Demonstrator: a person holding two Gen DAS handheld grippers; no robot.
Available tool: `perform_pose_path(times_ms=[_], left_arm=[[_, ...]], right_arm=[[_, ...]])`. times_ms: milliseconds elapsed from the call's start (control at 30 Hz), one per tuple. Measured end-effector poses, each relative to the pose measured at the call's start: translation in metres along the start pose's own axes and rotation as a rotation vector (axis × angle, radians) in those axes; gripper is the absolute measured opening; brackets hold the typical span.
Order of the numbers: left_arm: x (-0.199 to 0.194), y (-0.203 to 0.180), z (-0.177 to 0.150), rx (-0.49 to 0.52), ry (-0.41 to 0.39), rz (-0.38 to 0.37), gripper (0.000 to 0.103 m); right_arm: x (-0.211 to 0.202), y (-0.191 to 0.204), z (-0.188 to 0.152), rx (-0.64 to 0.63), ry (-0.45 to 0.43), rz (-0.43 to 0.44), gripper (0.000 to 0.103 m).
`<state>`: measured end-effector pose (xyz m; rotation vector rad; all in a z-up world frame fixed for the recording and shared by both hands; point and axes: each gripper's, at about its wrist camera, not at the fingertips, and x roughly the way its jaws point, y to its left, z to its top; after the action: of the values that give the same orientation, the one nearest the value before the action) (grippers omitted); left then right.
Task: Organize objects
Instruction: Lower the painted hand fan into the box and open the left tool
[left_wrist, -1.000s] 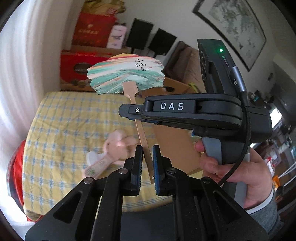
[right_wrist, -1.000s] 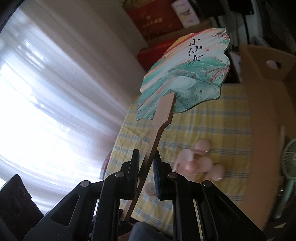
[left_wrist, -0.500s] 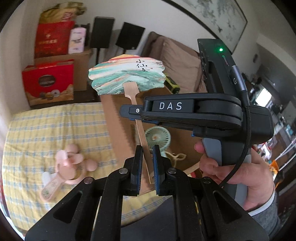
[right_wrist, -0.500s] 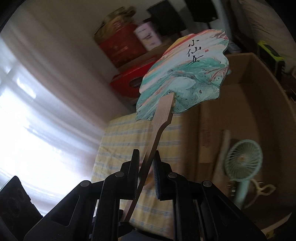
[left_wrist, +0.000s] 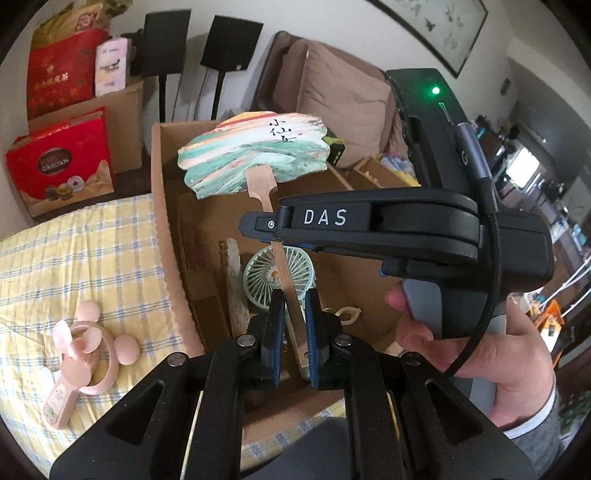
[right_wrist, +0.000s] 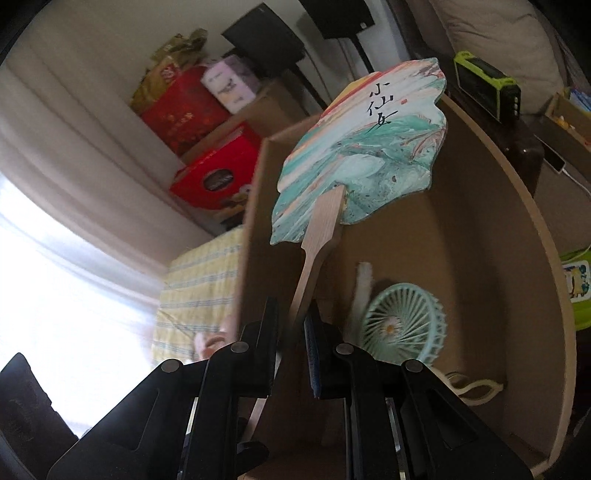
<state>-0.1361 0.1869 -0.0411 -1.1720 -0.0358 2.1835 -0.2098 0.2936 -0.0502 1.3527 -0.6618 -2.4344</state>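
Note:
A painted paddle fan (left_wrist: 255, 155) with green, white and orange swirls and a wooden handle is held upright over an open cardboard box (left_wrist: 162, 229). Both grippers are shut on its handle: my left gripper (left_wrist: 294, 325) near the lower end, my right gripper (right_wrist: 291, 325) a little higher. The fan head (right_wrist: 365, 155) shows large in the right wrist view, above the box (right_wrist: 546, 236). Inside the box lie a mint-green handheld fan (right_wrist: 402, 323) and a pale feathery item (left_wrist: 232, 280).
A pink mouse-eared handheld fan (left_wrist: 88, 347) lies on the yellow checked cloth (left_wrist: 74, 258) left of the box. Red gift boxes (left_wrist: 59, 162), speakers and a sofa cushion (left_wrist: 343, 99) stand behind. A bright curtain fills the left of the right wrist view.
Both grippers have carried the paddle fan rightwards from above the yellow cloth to above the cardboard box. The pink fan now lies off to the left.

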Motion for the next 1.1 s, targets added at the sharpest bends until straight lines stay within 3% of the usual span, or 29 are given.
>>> perform_pose_path(times_ms=[600, 767, 1000, 1033, 1100], left_arm=[[0.033, 0.007, -0.012, 0.0, 0.06, 0.047, 0.011], [0.036, 0.01, -0.013, -0.005, 0.064, 0.071, 0.025], [0.02, 0.023, -0.011, -0.06, 0.049, 0.024, 0.039], [0.017, 0.024, -0.011, -0.064, 0.045, 0.015, 0.047], [0.011, 0.026, -0.011, -0.075, 0.034, 0.002, 0.058]], right_arm=[[0.033, -0.024, -0.004, 0.001, 0.092, -0.004, 0.013], [0.036, -0.031, -0.011, 0.012, 0.117, -0.024, 0.016], [0.027, -0.024, -0.009, -0.027, 0.097, -0.074, 0.029], [0.023, -0.021, -0.008, -0.042, 0.089, -0.089, 0.035], [0.013, -0.018, -0.009, -0.061, 0.065, -0.104, 0.037]])
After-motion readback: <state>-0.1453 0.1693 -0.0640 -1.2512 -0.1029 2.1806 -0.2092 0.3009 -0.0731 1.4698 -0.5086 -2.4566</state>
